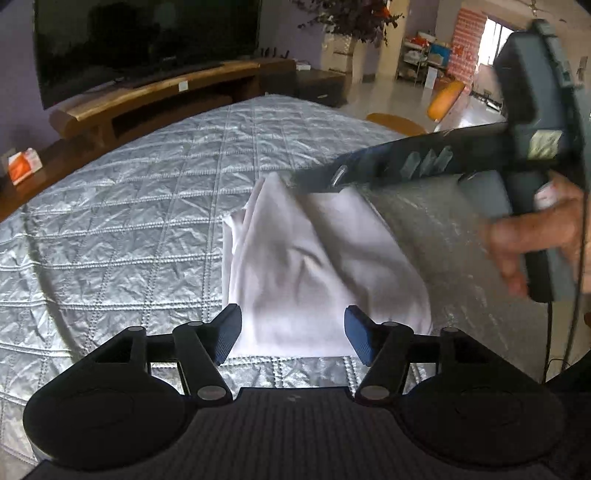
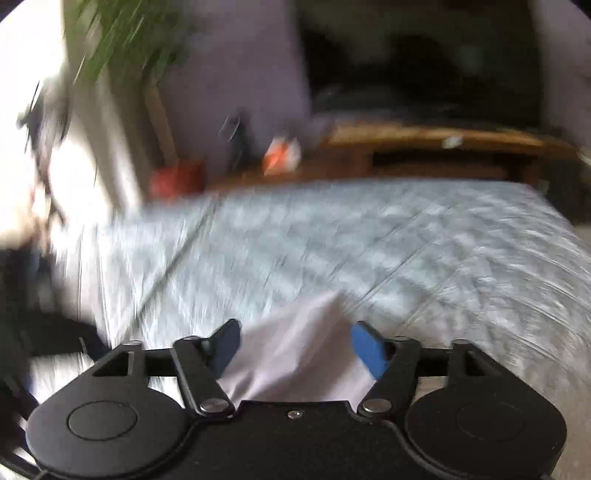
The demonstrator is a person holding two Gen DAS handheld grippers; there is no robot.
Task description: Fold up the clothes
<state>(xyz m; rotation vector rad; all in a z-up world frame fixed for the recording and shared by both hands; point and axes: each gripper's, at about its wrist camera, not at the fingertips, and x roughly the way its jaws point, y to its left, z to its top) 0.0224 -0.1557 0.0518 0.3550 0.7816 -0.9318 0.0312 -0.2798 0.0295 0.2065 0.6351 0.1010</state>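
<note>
1. Nearest the left wrist camera, the left claw stands with its two blue pads apart and nothing pressed between them. The near hem of the white garment shows in the gap, lying flat on the quilt below.
2. The white garment is a loosely folded, creased bundle resting on the silver quilted bedspread, toward the near right part of the bed.
3. At the far edge of the garment the right claw reaches in from the right, held by a hand on its grey handle. Its tip lies at the cloth's upper edge; in this view, motion blur hides whether it touches.
4. In the right wrist view the right claw has its blue pads spread wide — white cloth fills the space between them and passes beneath the body, but the pads do not press on it. This picture is heavily blurred.
5. Beyond the garment the bedspread runs on to the foot of the bed.
6. Past the bed stands a long wooden TV bench with a dark television above it; an orange and white box sits left of the bed.
7. Farthest, right of the bench — a potted plant and a bright room behind.
</note>
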